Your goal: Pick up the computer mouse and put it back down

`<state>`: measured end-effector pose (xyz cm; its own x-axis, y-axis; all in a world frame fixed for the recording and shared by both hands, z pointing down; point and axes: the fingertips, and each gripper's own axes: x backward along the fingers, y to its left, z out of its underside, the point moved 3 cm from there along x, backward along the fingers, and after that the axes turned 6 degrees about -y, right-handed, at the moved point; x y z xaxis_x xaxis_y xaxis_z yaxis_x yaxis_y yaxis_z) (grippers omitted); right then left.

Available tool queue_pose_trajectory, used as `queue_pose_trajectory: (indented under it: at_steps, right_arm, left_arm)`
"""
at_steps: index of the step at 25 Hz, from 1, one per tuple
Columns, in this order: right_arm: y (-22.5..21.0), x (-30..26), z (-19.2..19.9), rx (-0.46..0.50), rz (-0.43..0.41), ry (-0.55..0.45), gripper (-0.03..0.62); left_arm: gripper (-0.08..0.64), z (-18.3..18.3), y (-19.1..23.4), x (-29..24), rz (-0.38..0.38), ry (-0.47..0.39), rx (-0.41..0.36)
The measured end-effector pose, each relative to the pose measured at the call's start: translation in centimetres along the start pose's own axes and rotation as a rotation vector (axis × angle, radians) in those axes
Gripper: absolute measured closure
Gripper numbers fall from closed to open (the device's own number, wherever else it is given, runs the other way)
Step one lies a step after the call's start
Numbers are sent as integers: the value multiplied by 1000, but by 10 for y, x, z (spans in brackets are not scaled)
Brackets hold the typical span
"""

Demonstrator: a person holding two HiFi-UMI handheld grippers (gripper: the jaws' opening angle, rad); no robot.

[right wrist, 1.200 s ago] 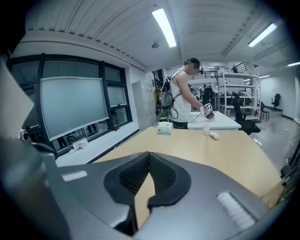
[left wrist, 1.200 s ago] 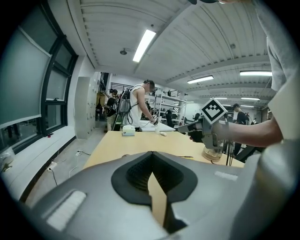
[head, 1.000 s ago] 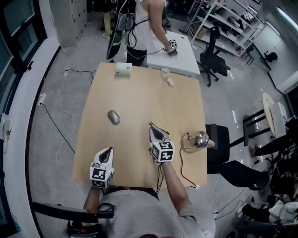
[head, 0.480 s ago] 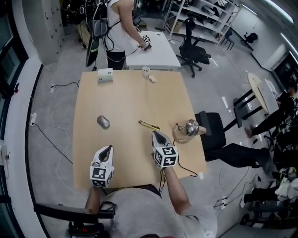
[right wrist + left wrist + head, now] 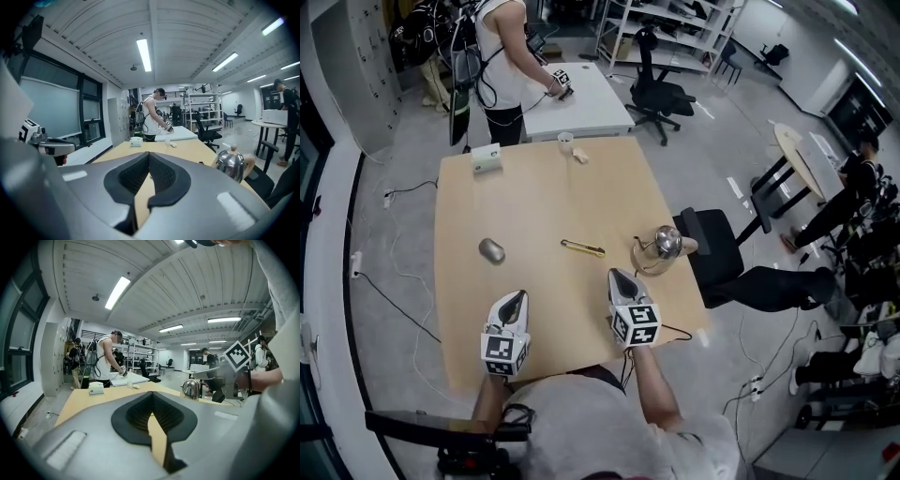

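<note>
Right gripper (image 5: 617,276) has drawn back to near edge, jaws closed, empty; mouse (image 5: 491,250) lies free on table (image 5: 534,202) left, left gripper (image 5: 517,295) closed, empty, short of it, kettle (image 5: 666,242) right.

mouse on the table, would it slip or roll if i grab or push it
The mouse looks smooth and domed, so a pinch may slip off it. Lying flat on the table, it should probably slide rather than roll.
</note>
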<state>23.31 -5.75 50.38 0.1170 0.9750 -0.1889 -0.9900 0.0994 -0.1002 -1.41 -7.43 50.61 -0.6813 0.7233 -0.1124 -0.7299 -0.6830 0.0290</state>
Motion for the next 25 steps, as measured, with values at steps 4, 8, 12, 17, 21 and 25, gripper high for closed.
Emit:
queue_pose_trajectory:
  at_steps: [4,8,12,17,21,25]
  right_arm:
    - [-8,20,3,-21,41,-9,586]
    - [-12,40,7,-45,69,-9,586]
    - [-14,59,13,-61,88,-6,586]
    - [-8,74,22,-85,91,4,586]
    - [-6,82,27,-96,98,1,586]
    - [-4,85,29,-78,94,7,586]
  left_arm:
    - [540,-4,-8,-4,22,-12,4]
    - [540,-6,-13,-9,39,-17,2]
    - [540,-6,-18,-11,54,-13,-6]
    - [540,-7,-20,-15,64,-17,-9]
    - [540,-6,-24,-19,76,-20,-10]
    - [540,-5,-25,-19,81,-14,-5]
